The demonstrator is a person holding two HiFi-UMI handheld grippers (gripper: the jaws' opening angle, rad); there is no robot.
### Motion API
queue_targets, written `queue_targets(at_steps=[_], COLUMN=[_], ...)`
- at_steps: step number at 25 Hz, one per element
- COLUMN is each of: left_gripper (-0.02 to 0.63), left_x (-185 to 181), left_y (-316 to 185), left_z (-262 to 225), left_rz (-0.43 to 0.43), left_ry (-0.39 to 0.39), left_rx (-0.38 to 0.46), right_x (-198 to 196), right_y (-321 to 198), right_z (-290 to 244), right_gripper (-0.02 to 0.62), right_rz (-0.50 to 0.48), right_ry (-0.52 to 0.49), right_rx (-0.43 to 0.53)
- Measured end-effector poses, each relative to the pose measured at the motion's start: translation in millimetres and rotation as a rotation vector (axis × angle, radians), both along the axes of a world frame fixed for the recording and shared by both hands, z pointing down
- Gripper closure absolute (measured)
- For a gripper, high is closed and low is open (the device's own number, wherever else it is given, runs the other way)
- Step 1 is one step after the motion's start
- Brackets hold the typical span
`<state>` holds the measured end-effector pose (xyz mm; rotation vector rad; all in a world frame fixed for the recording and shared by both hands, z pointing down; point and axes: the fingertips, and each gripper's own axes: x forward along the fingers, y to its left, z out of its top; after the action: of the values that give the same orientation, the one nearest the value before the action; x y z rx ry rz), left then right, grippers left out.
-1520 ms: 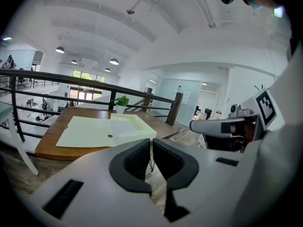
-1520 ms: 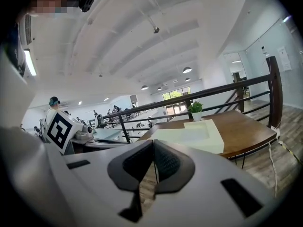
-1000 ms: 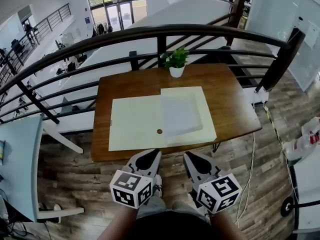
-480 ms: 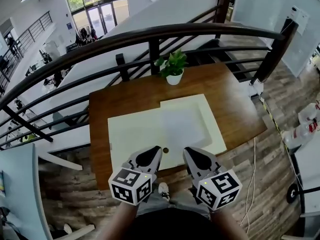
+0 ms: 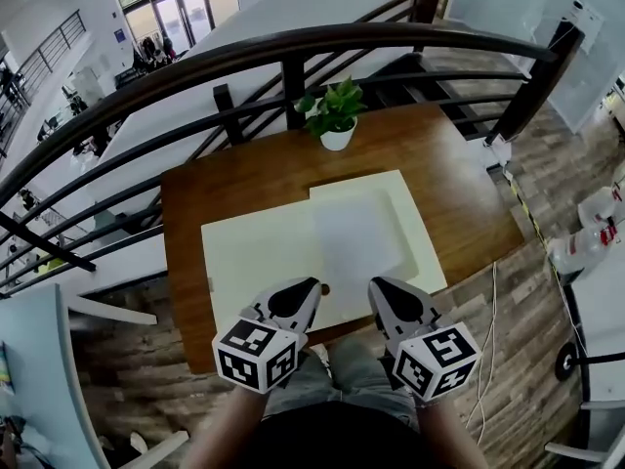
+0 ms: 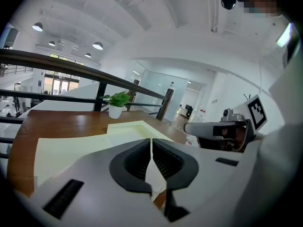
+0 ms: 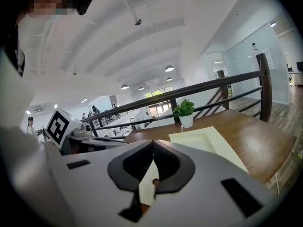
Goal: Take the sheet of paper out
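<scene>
A cream folder (image 5: 256, 262) lies open on the brown table (image 5: 229, 179). Its right half is a shallow tray that holds the white sheet of paper (image 5: 356, 234). A small brown button (image 5: 324, 287) sits at the folder's front edge. My left gripper (image 5: 312, 283) is shut and empty, its tip over the folder's front edge just left of the button. My right gripper (image 5: 375, 283) is also shut and empty, its tip over the tray's front edge. In the left gripper view the gripper (image 6: 151, 142) points along the folder (image 6: 75, 143). In the right gripper view the gripper (image 7: 153, 144) points along the tray (image 7: 203, 141).
A small green plant (image 5: 335, 115) in a white pot stands at the table's far edge. A dark curved railing (image 5: 293, 45) runs behind the table. Wooden floor lies below the near edge, with a cable (image 5: 491, 311) on the right.
Both grippers have moved forward from off the near table edge to over the folder's front edge. They stay shut and side by side.
</scene>
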<state>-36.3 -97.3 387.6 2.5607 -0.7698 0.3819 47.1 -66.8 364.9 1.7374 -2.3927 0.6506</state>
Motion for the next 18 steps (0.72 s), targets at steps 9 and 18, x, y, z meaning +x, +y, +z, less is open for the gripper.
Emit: queue_targets(at_steps=[9, 18], left_gripper=[0.578, 0.578], left_x=[12, 21], left_y=[-16, -37], left_z=[26, 50], left_rz=[-0.038, -0.128], left_ry=[-0.055, -0.094], left_rx=[-0.059, -0.122], right_x=[13, 33], right_y=[-17, -45], right_z=[21, 36], right_gripper=[0.569, 0.569], right_rz=[-0.042, -0.116], right_ry=[-0.012, -0.021], right_rx=[-0.065, -0.108])
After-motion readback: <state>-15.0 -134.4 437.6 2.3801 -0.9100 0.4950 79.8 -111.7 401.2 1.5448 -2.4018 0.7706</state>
